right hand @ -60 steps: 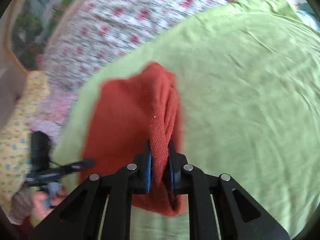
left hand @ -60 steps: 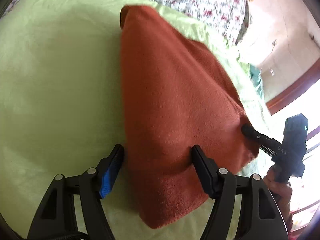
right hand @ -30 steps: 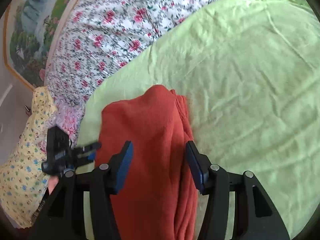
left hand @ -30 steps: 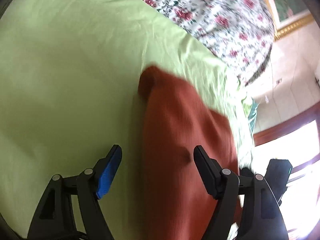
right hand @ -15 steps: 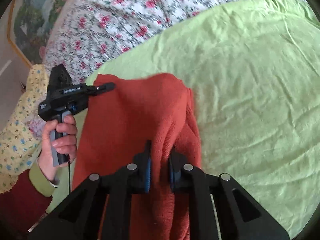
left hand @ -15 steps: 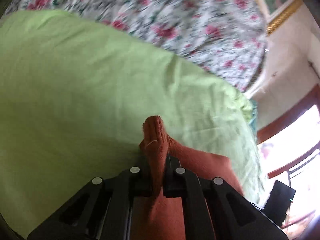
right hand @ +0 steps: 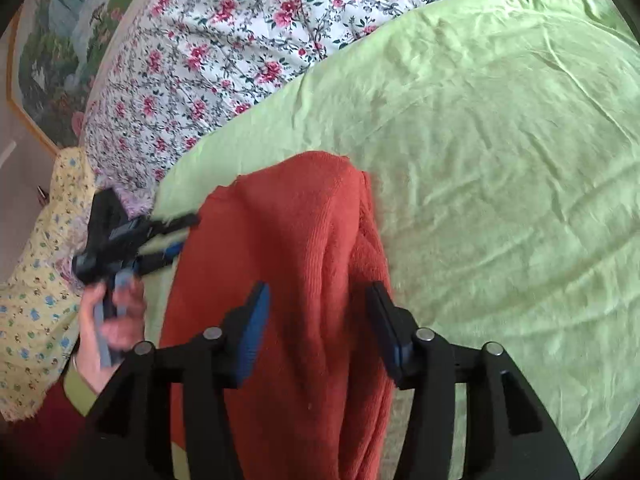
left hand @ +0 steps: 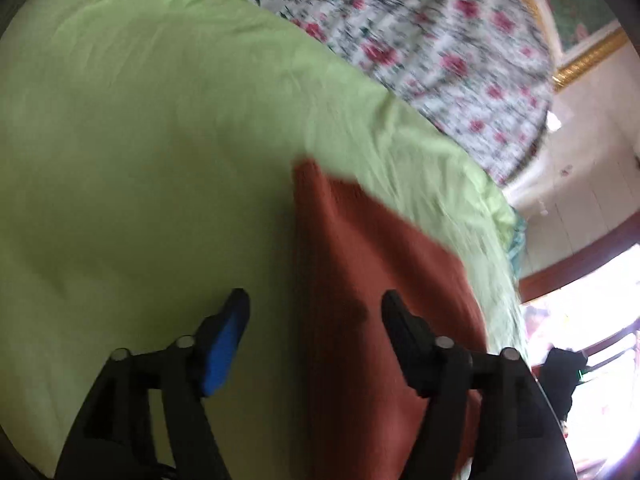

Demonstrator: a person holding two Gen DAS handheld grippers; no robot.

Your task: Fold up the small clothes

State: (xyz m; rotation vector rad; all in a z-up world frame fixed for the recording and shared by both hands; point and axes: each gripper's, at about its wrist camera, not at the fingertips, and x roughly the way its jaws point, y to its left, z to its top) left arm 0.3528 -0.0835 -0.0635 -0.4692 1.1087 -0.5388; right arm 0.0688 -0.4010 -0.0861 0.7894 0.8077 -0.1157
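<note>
A rust-orange knitted garment [right hand: 296, 264] lies folded on the light green sheet [right hand: 500, 160]. My right gripper [right hand: 318, 300] hovers over its near part, its jaws opening, with the raised fold between them but untouched. In the left wrist view the same garment [left hand: 372, 288] runs down the right half of the picture. My left gripper [left hand: 314, 306] straddles its left edge, its jaws opening, and the pads do not press the cloth. The left gripper [right hand: 176, 236] also shows in the right wrist view at the garment's left side, held by a hand [right hand: 112, 320].
A floral quilt [right hand: 248, 36] covers the far part of the bed. A yellow patterned cloth [right hand: 36, 280] lies at the left. A framed painting [right hand: 60, 40] hangs behind. The right gripper's body [left hand: 564, 376] shows dark at the bed's right edge, near a bright window.
Half a second ago both grippers were shut on pinched folds of the garment. Both have let go, and the cloth has settled flatter on the sheet. The left gripper has moved.
</note>
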